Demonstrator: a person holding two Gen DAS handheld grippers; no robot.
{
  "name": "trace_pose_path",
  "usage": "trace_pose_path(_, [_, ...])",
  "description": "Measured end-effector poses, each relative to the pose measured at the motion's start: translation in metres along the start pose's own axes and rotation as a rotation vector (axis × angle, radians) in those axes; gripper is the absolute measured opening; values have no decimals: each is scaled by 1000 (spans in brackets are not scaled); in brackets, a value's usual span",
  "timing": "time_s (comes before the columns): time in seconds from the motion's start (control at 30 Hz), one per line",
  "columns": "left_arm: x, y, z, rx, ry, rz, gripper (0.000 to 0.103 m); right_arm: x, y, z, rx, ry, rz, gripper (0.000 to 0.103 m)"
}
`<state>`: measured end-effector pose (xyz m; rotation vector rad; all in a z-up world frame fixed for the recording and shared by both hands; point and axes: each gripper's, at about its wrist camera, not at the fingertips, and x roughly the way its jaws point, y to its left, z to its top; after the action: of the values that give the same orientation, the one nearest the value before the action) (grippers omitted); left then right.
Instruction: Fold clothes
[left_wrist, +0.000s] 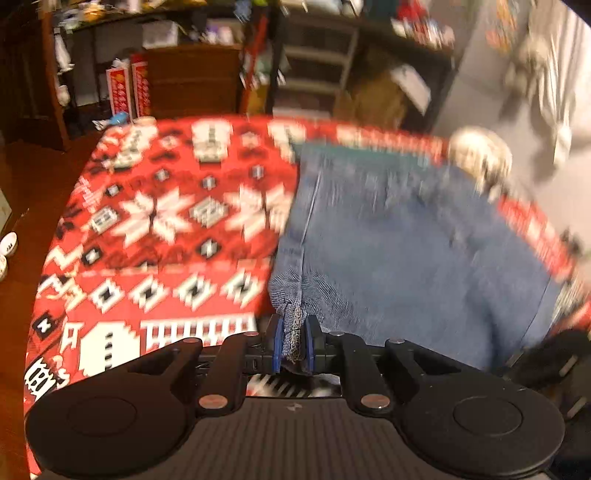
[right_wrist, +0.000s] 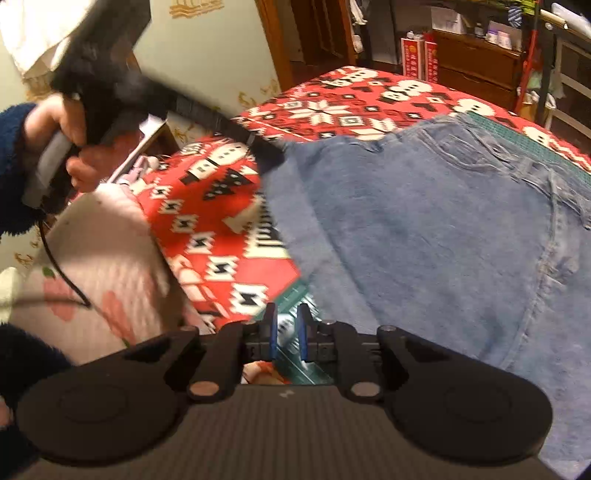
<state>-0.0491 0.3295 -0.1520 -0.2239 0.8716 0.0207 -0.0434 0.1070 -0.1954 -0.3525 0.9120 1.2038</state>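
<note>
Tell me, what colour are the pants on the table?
Blue denim pants, clearest in the right wrist view.

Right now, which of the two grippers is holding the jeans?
The left gripper: its blue pads are shut on a corner of the jeans. The right gripper is open, with nothing between its pads.

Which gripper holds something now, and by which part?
The left gripper pinches the jeans at a frayed corner of the hem. The right gripper is open and holds nothing.
</note>
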Motion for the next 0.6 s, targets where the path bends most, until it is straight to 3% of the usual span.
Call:
trace_pose_path(0.17, [-23, -9, 27, -74, -61, -55, 12, 12, 12, 7, -51, -29, -82, 12])
trace_pose_path(0.43, [-27, -14, 41, -151, -74, -89, 12, -11, -9, 12, 31, -150, -267, 12])
trace_pose_path(0.6, [-28, -19, 44, -161, -84, -101, 12, -7, -1, 15, -7, -136, -150, 16])
